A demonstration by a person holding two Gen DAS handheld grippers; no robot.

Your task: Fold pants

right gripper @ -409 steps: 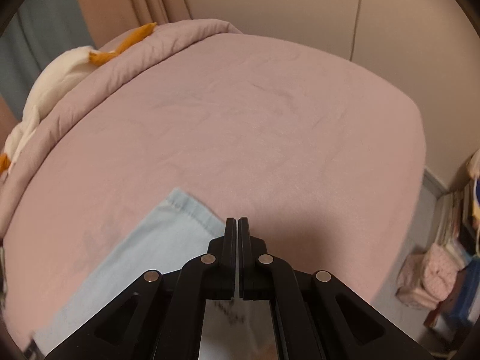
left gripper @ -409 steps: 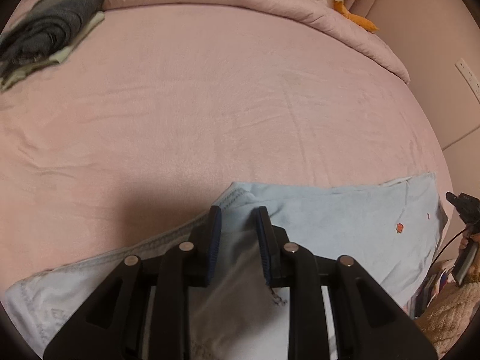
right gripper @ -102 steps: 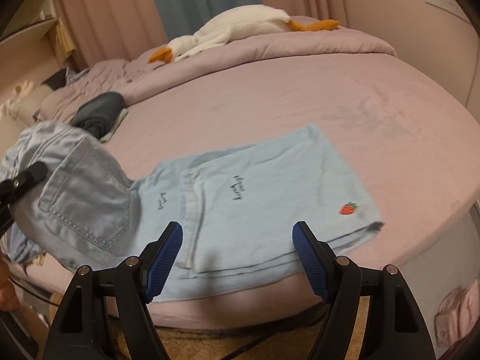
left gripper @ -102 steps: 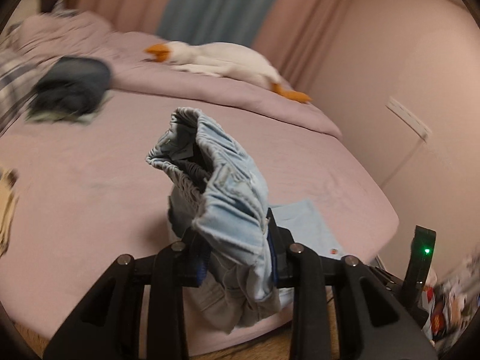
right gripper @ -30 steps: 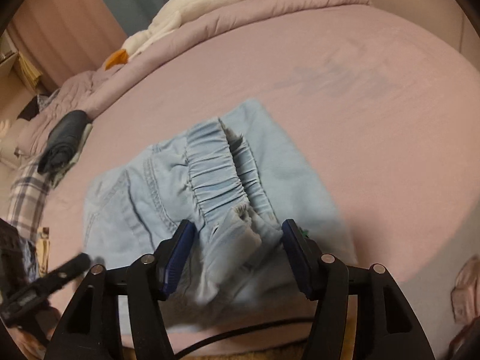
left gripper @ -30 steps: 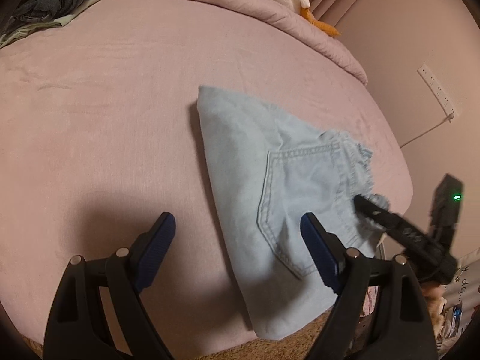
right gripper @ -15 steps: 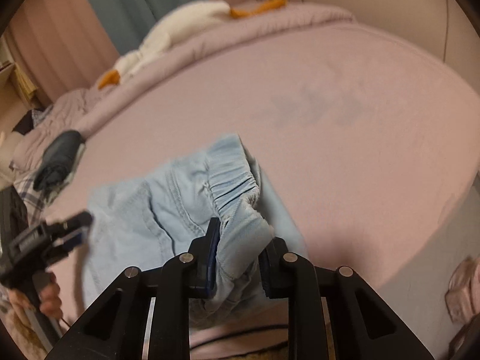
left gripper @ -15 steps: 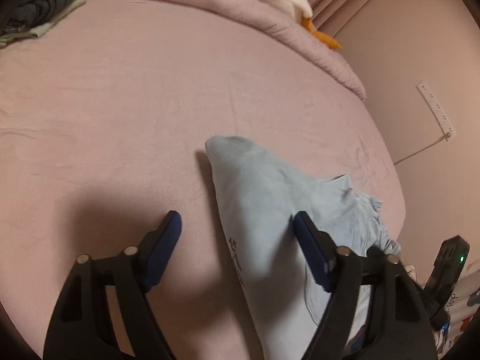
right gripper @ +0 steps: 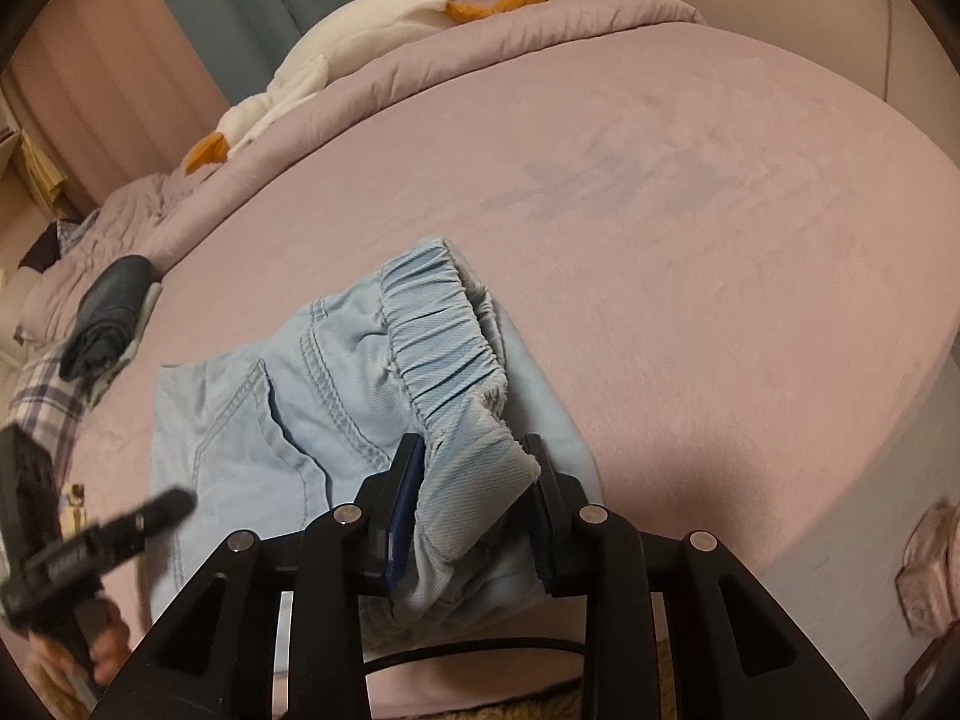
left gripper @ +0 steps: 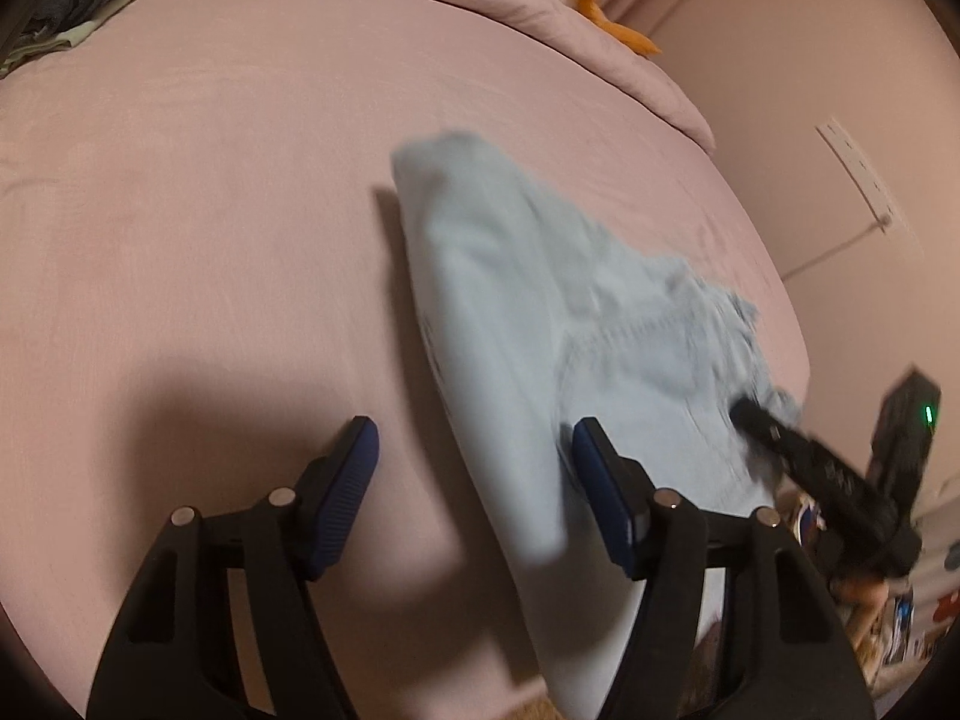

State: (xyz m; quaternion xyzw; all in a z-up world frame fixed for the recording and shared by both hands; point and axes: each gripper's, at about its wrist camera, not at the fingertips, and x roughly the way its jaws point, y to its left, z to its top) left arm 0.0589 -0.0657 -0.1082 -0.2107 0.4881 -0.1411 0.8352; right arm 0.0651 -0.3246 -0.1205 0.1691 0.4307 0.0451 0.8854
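Note:
Light blue denim pants (right gripper: 336, 396) lie folded on the pink bed (right gripper: 690, 252), near its front edge, back pocket up. My right gripper (right gripper: 477, 474) is shut on the elastic waistband (right gripper: 444, 336) and holds that end slightly raised. In the left wrist view the pants (left gripper: 504, 312) are blurred. My left gripper (left gripper: 474, 456) is open, its jaws straddling the folded left edge of the pants. The right gripper also shows in the left wrist view (left gripper: 804, 456) at the pants' right end. The left gripper shows at the lower left of the right wrist view (right gripper: 150, 516).
A white goose plush (right gripper: 360, 42) lies on the rolled duvet (right gripper: 540, 24) at the back. Dark folded clothes (right gripper: 108, 312) sit at the bed's left side. A wall outlet and cable (left gripper: 852, 174) are on the right wall. Clutter lies on the floor (right gripper: 930, 570) beside the bed.
My right gripper has stayed shut on the waistband and lifted it slightly. My left gripper stays open and has shifted a little over the pants' folded edge.

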